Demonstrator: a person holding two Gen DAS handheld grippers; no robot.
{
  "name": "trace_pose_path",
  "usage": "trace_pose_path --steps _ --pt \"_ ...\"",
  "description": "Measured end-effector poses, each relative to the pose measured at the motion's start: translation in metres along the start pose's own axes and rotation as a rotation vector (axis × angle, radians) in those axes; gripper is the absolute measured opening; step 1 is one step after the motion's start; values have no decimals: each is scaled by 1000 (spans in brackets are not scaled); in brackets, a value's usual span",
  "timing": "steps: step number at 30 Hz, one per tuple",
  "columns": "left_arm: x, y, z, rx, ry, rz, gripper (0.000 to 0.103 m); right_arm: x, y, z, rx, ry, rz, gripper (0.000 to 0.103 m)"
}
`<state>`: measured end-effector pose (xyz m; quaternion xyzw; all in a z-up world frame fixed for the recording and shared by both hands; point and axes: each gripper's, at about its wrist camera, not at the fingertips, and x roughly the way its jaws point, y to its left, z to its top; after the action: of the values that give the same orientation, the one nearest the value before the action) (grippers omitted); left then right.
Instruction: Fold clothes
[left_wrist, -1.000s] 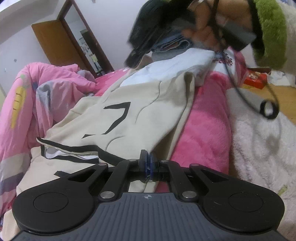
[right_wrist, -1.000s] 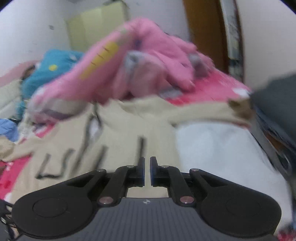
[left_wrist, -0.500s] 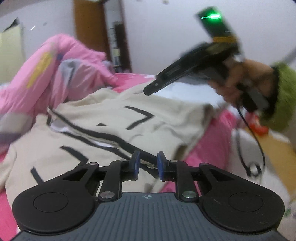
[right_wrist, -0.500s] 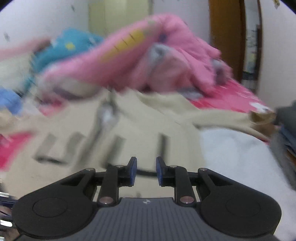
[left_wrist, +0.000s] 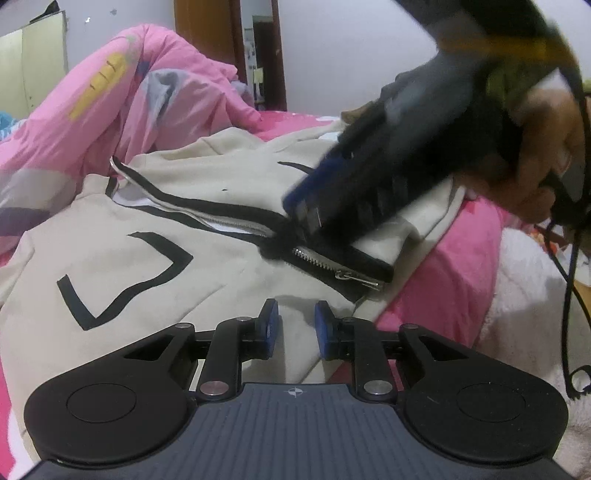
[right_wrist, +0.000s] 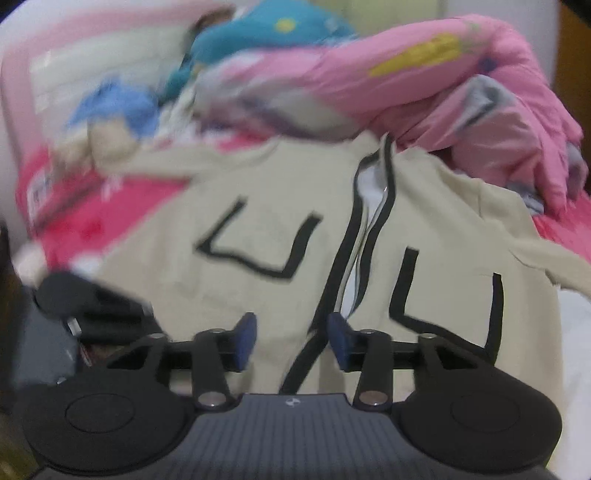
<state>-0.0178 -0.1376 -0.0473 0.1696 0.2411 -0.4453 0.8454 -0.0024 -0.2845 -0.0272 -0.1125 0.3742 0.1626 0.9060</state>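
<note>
A beige zip jacket (left_wrist: 166, 221) with black line trim lies spread front-up on the bed. Its zipper (left_wrist: 321, 264) is partly undone near the hem. My left gripper (left_wrist: 295, 319) hovers just over the hem; its jaws are opening, a narrow gap between the blue pads, nothing pinched. My right gripper (left_wrist: 303, 206), held by a hand (left_wrist: 535, 147), comes down on the zipper's black band. In the right wrist view the jacket (right_wrist: 280, 192) is blurred. The right gripper (right_wrist: 292, 332) has its jaws opening, with the black band passing under the gap and no grip on it.
A bunched pink quilt (left_wrist: 122, 96) lies behind the jacket. The pink sheet (left_wrist: 454, 266) and a white fluffy blanket (left_wrist: 524, 314) are to the right. A black cable (left_wrist: 569, 295) hangs from the right hand. Blue and teal plush toys (right_wrist: 118, 107) lie at the bed's far left.
The left gripper, shut on the jacket's black edge a second ago, has let go and opened slightly. The right gripper has opened and swung down onto the zipper. Both views have rolled.
</note>
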Motion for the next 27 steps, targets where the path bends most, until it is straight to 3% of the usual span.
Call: trace_pose_path --steps 3,6,10,13,17,19,22,24,26,27 --pt "0 5 -2 -25 -10 -12 24 15 8 -6 -64 70 -44 50" --pt "-1 8 -4 -34 -14 -19 25 18 5 -11 -47 93 -42 42" --pt "-1 10 -5 -38 -16 -23 25 7 -22 -13 132 52 5 21" --pt "-3 9 -6 -39 -17 -18 26 -2 -49 -19 320 -4 63 15" --pt "-3 7 -7 -33 -17 -10 26 -10 -90 -44 642 -157 268 16" --pt "-3 6 -7 -28 -16 -8 26 -6 -96 -53 711 -198 345 16" --pt "-3 6 -7 -25 -9 -8 26 17 -80 -55 609 -83 327 17" --pt "-4 7 -6 -28 -7 -5 28 18 -76 -53 574 -74 311 20" --pt "-8 10 -4 -37 -10 0 29 16 -73 -50 549 -79 298 32" --pt "-12 12 -2 -46 -14 4 29 10 -76 -48 554 -94 289 44"
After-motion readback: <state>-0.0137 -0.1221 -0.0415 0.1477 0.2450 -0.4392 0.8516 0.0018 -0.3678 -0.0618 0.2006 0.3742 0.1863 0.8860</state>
